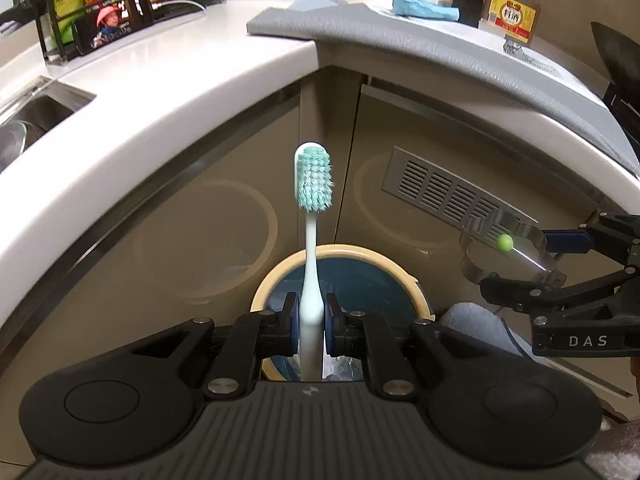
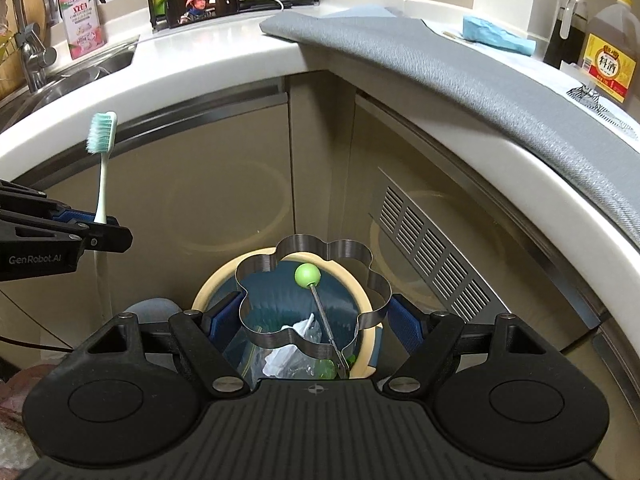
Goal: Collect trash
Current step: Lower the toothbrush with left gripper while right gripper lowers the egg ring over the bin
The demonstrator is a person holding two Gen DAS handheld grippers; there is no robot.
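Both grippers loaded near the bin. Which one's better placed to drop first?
Right, probably. In its own view the right gripper holds the flower-shaped metal mould directly over the open bin. From there the left gripper, with the toothbrush, sits off to the side of the rim.

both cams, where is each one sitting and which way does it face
Left wrist: sits on the left gripper, looking forward and down along its fingers at the toothbrush they clamp, above the trash bin; the right gripper shows at the right edge.
Right wrist: sits on the right gripper, looking down at the flower-shaped metal ring between its pads, over the trash bin; the left gripper shows at the left.
Shared: bin, toothbrush, ring, white counter, grey mat.
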